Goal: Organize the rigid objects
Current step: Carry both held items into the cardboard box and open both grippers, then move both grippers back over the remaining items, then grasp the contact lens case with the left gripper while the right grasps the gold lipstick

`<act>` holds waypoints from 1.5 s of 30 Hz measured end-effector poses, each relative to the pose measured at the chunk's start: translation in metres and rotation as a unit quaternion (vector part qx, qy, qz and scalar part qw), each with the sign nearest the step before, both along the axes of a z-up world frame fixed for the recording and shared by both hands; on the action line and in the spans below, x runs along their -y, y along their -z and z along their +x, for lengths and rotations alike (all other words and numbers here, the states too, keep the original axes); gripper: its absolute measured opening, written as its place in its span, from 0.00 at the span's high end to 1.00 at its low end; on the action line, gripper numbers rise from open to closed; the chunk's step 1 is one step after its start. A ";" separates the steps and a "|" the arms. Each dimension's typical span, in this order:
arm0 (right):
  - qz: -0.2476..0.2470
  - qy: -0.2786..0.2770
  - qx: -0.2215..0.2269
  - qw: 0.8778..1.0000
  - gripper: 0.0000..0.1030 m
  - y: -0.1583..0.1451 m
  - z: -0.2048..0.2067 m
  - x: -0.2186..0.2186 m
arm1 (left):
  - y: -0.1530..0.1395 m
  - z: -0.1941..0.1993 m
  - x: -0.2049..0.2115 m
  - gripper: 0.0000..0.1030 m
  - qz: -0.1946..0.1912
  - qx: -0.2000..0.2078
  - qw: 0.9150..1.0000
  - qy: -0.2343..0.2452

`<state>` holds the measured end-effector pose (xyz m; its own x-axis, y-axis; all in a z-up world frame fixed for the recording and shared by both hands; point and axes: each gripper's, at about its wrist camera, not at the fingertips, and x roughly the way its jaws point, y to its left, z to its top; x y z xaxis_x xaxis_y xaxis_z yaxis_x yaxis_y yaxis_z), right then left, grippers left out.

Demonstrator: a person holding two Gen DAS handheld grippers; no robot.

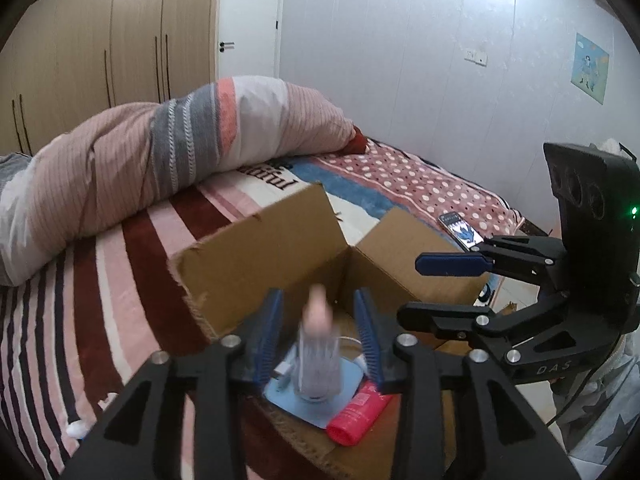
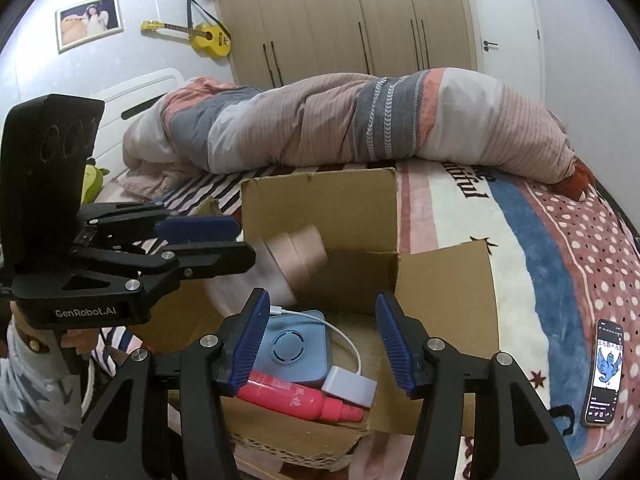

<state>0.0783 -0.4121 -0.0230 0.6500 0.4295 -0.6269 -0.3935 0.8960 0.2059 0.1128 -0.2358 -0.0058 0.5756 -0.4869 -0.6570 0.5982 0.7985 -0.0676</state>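
An open cardboard box [image 1: 256,256] [image 2: 320,208] sits on the bed. A clear bottle with a pink cap [image 1: 318,356] [image 2: 292,268] is blurred above the box, between the fingers of my left gripper [image 1: 319,340] [image 2: 208,240], whose jaws stand apart from it. In the box lie a light blue square device [image 2: 294,346] [image 1: 348,396], a red-pink bottle [image 2: 298,396] [image 1: 356,412] and a white charger with cable [image 2: 348,386]. My right gripper [image 2: 320,344] [image 1: 420,288] is open and empty over the box's near side.
A rolled striped duvet [image 2: 340,120] [image 1: 160,160] lies across the bed behind the box. A phone [image 2: 606,372] [image 1: 460,232] lies on the blanket to the right. Wardrobes, a door and a yellow guitar [image 2: 200,34] are at the back.
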 end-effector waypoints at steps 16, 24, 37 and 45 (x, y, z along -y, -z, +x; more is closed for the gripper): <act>0.009 -0.106 0.044 0.993 0.47 -0.053 -0.029 -0.123 | -0.035 -0.037 -0.171 0.32 0.003 0.084 0.983 -0.166; -0.018 -0.180 -0.009 0.983 0.42 -0.011 -0.020 -0.240 | 0.036 -0.028 -0.265 0.30 0.021 0.031 0.967 -0.252; -0.071 -0.128 -0.112 0.983 0.52 0.125 0.027 -0.290 | 0.161 0.017 -0.291 0.58 0.029 -0.081 0.963 -0.257; -0.114 -0.126 -0.092 0.981 0.86 0.135 0.033 -0.292 | 0.168 0.012 -0.275 0.88 0.047 -0.082 0.971 -0.221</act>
